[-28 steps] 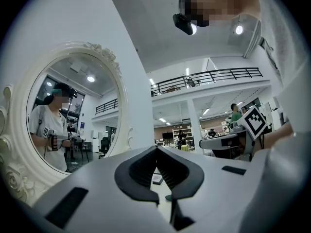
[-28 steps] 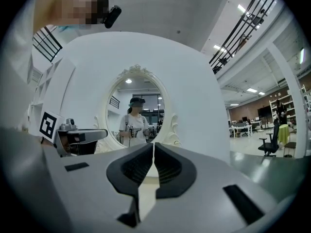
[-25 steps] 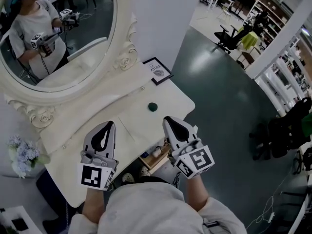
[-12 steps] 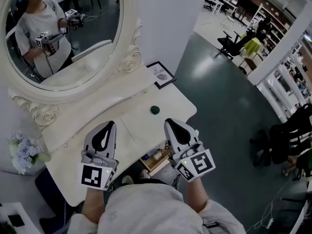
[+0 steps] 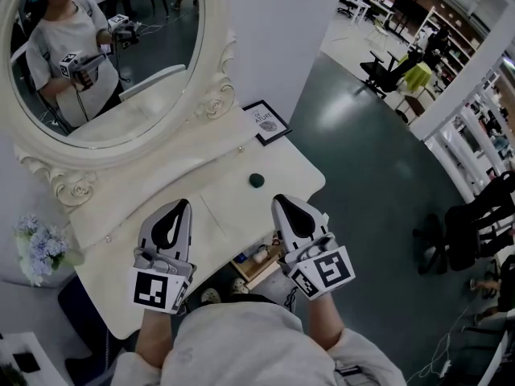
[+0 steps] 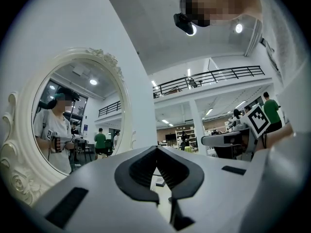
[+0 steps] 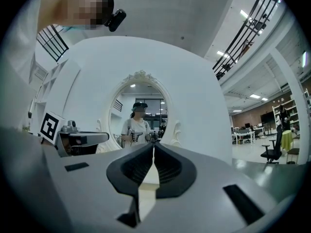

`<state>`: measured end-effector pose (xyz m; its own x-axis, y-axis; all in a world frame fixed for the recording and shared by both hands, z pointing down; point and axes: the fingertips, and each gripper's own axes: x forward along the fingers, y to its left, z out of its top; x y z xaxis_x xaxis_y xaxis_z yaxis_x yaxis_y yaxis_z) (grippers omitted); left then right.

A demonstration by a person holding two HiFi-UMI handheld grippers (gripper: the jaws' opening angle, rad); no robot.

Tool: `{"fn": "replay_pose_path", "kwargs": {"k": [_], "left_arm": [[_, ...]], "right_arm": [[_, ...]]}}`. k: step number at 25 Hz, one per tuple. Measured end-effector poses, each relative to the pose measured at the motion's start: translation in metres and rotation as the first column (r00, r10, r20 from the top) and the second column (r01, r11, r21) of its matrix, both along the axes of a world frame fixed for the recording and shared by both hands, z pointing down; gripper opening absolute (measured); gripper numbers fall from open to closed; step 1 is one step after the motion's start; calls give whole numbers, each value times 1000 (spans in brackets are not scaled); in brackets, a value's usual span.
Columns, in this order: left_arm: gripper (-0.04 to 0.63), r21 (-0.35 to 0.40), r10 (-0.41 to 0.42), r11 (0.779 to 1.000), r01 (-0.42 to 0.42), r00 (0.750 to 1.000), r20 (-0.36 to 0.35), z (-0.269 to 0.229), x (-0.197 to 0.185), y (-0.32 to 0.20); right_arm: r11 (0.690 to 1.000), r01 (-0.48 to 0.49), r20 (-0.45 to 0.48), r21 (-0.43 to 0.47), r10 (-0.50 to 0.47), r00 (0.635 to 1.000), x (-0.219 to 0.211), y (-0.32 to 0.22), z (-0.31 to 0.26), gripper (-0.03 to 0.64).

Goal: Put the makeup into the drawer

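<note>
— Where's the makeup?
— The round dark-green compact (image 5: 256, 180) lies on the dressing table (image 5: 217, 167), near its right edge.
— The grippers?
— The left gripper (image 5: 180, 205) and right gripper (image 5: 278, 200) hover over the table's front (both pinched together, empty), above its open drawer (image 5: 259, 268).

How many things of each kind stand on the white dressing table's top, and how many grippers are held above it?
Oval mirror: 1
Framed picture: 1
Dark green round thing: 1
Grippers: 2, the left gripper and the right gripper
Total: 5
</note>
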<state>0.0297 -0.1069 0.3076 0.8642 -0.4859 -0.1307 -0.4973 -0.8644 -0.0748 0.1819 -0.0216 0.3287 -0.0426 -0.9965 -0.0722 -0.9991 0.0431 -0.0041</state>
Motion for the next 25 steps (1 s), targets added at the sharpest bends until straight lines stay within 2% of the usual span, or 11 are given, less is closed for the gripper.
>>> {"fn": "replay_pose_path", "kwargs": {"k": [25], "left_arm": [[12,-13,9,1000,-10,1000,-8,3,3,5]], "right_arm": [[1000,4,-18,16,-3,1000,-8,4,-2,23]]}}
